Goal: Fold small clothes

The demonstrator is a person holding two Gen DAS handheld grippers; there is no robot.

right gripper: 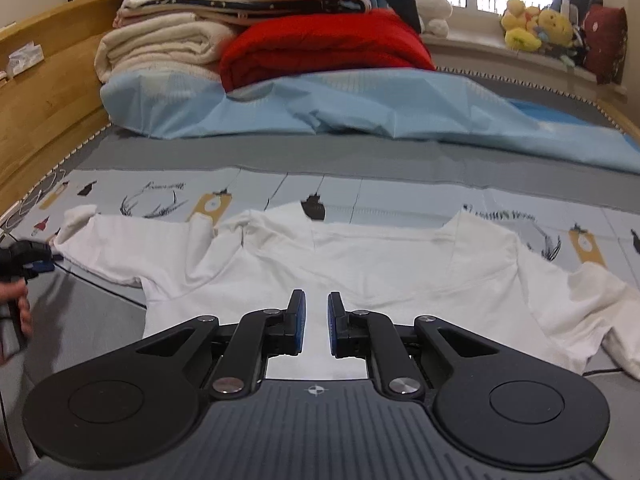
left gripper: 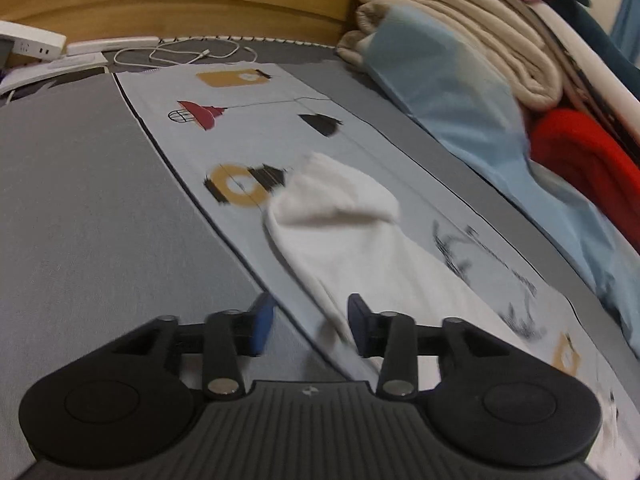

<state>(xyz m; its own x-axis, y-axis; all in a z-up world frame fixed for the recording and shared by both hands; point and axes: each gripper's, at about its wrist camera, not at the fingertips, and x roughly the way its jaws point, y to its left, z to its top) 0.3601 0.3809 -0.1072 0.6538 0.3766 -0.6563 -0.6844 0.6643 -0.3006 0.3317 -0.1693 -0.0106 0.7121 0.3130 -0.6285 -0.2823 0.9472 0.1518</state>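
Though blurred, white shirt [right gripper: 360, 276] sleeve edge between left gripper [left gripper: 308, 324] pads.

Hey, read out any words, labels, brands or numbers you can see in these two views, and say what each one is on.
No text can be read for certain.
Printed sheet: black script-like scrawls beside the drawings, too blurred to read.
Left gripper body: a small emblem, not letters.
Right gripper body: a small round emblem, not letters.
White shirt: no print visible.
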